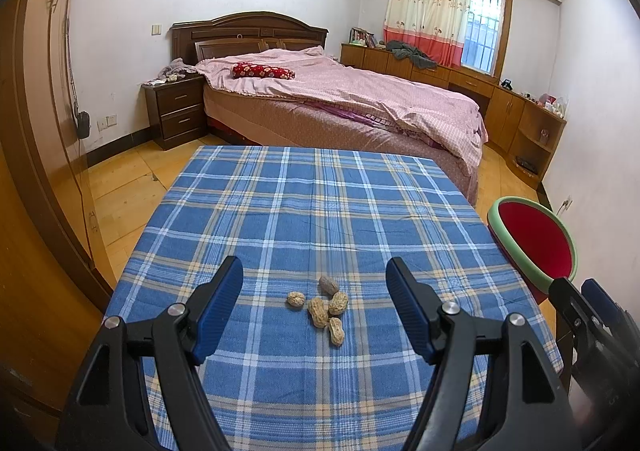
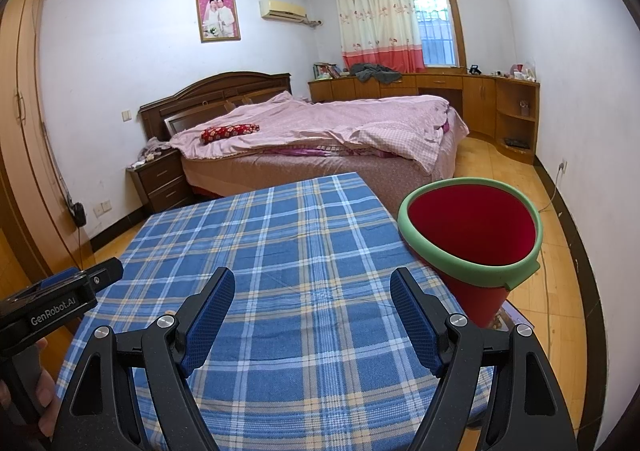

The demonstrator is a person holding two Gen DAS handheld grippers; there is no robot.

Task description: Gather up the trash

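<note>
Table: covered with a blue plaid cloth (image 1: 320, 211); a bed with a pink cover (image 1: 340, 99) stands beyond its far edge.
Trash: five peanut shells (image 1: 322, 309) in a tight cluster on the cloth, near the front edge, some touching one another.
Left gripper (image 1: 316, 305): jaws spread wide, nothing between the pads; the shell cluster shows in the gap between the two fingers, untouched. In the right wrist view its tip (image 2: 100, 279) shows at the left edge, over the table's left side.
Right gripper (image 2: 312, 315): jaws spread wide, nothing held; only bare cloth shows between the fingers. In the left wrist view part of it (image 1: 580, 315) shows at the right edge.
Bin: red bucket with a green rim (image 2: 472, 235), just off the table's right edge, its mouth open and tilted toward the camera; right of both grippers, well apart from the shells.
Hand: part of a person's hand (image 2: 44, 395) shows on the left gripper's handle, lower left of the right wrist view.
</note>
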